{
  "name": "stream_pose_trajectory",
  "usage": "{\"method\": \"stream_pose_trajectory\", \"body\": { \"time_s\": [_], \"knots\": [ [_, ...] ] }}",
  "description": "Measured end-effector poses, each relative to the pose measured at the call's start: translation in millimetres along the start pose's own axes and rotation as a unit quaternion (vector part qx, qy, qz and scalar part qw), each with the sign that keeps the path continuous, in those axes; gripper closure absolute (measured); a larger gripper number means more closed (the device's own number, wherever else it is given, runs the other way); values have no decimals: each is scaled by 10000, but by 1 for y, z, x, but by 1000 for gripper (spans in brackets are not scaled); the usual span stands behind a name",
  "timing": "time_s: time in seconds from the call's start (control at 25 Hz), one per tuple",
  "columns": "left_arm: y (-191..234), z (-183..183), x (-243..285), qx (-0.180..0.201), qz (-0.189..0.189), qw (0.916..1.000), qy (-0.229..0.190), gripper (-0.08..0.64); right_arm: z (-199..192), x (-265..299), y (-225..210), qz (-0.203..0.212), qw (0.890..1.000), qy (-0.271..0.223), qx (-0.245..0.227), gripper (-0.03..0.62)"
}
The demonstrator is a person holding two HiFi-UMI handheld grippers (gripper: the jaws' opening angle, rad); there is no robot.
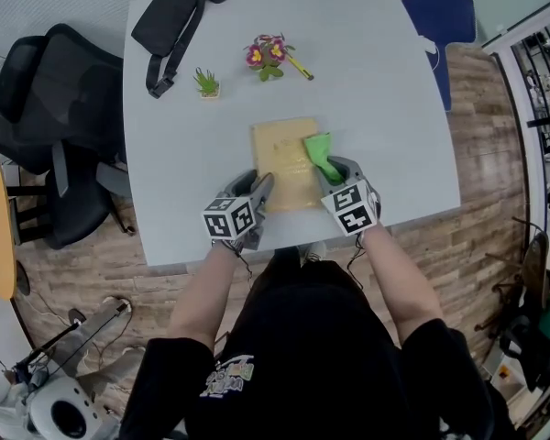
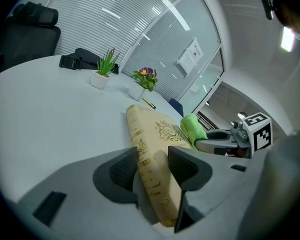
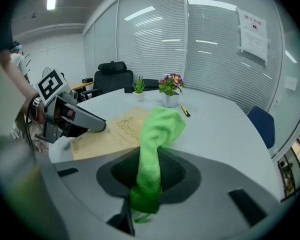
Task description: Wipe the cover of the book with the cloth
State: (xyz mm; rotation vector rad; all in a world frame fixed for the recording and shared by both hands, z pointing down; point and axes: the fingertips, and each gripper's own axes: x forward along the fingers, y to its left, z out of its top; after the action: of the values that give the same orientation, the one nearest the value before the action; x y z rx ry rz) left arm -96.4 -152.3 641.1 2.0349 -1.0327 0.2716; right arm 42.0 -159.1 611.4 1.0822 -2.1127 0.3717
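Note:
A tan book (image 1: pixel 287 163) with gold print lies flat on the grey table (image 1: pixel 376 81), near its front edge. My left gripper (image 1: pixel 259 189) grips the book's near left corner. In the left gripper view the spine (image 2: pixel 149 156) sits between the jaws, one against the spine and one on the cover. My right gripper (image 1: pixel 333 172) is shut on a green cloth (image 1: pixel 320 152), which rests on the right side of the cover. In the right gripper view the cloth (image 3: pixel 157 131) hangs forward from the jaws, over the book (image 3: pixel 107 134).
A black bag (image 1: pixel 172 21) lies at the far left of the table. Behind the book stand a small green plant (image 1: pixel 207 82) and a flower pot (image 1: pixel 268 54), with a yellow pen (image 1: pixel 301 67) beside them. A black office chair (image 1: pixel 50 126) is at the left, a blue chair (image 1: pixel 440 21) at the far right.

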Motion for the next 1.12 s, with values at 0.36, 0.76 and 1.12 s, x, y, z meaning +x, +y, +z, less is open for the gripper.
{"method": "stream_pose_trajectory", "body": {
  "time_s": [0.36,0.76,1.12],
  "knots": [
    [0,1,0,15,14,10000,-14,367,7,-9,41,340,9992,-28,-224,495],
    [0,0,-1,21,52,10000,-38,367,11,-13,116,1121,9923,-91,-523,495],
    [1,0,0,-11,90,9999,-65,367,6,-9,144,1537,9863,-138,-586,495]
  ]
}}
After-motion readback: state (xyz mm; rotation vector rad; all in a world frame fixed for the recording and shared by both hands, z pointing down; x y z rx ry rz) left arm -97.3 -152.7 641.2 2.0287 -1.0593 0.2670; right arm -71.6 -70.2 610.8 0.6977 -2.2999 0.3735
